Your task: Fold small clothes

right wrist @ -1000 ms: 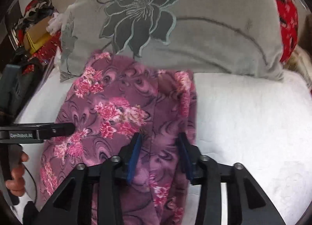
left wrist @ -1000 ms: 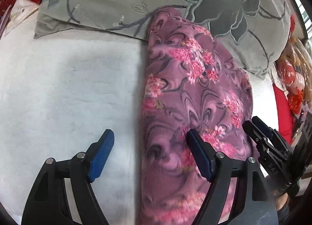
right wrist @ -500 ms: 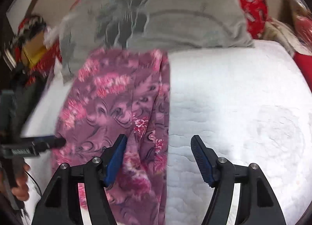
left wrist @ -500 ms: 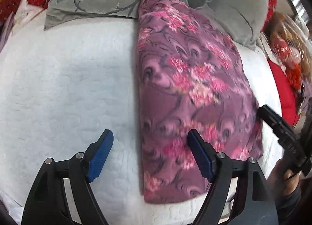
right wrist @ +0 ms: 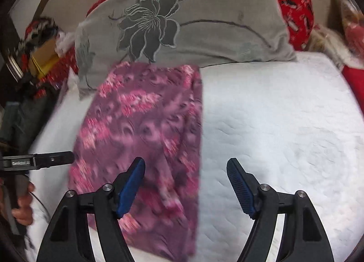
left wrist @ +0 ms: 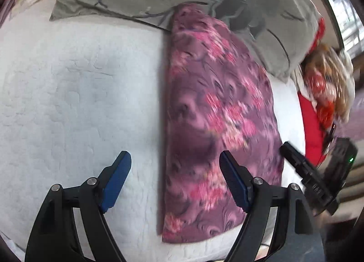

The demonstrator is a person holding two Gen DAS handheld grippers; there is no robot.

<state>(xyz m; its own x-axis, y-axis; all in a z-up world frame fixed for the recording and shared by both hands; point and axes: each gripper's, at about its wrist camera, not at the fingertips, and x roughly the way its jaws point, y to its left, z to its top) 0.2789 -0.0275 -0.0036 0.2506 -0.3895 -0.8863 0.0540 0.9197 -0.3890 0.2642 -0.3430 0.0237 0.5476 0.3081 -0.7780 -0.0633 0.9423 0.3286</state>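
Note:
A purple garment with pink flowers (left wrist: 216, 112) lies folded in a long strip on the white quilted mattress (left wrist: 79, 93); it also shows in the right wrist view (right wrist: 145, 139). My left gripper (left wrist: 175, 182) is open and empty, above the strip's left edge near its front end. My right gripper (right wrist: 185, 187) is open and empty, above the strip's right edge. Each gripper shows in the other's view: the right one (left wrist: 304, 171) beside the strip's right edge, the left one (right wrist: 45, 159) beside its left edge. The strip's far end rests against a grey pillow.
A grey pillow with a dark flower (right wrist: 182, 23) lies along the back of the mattress (right wrist: 284, 125). Red fabric and a soft toy (left wrist: 325, 89) sit off the right side. Boxes and clutter (right wrist: 41, 57) stand at the left. The mattress front edge is close below the grippers.
My right gripper has opened and let go of the garment, then drawn back. My left gripper has pulled back too. The garment now lies flat as a folded strip.

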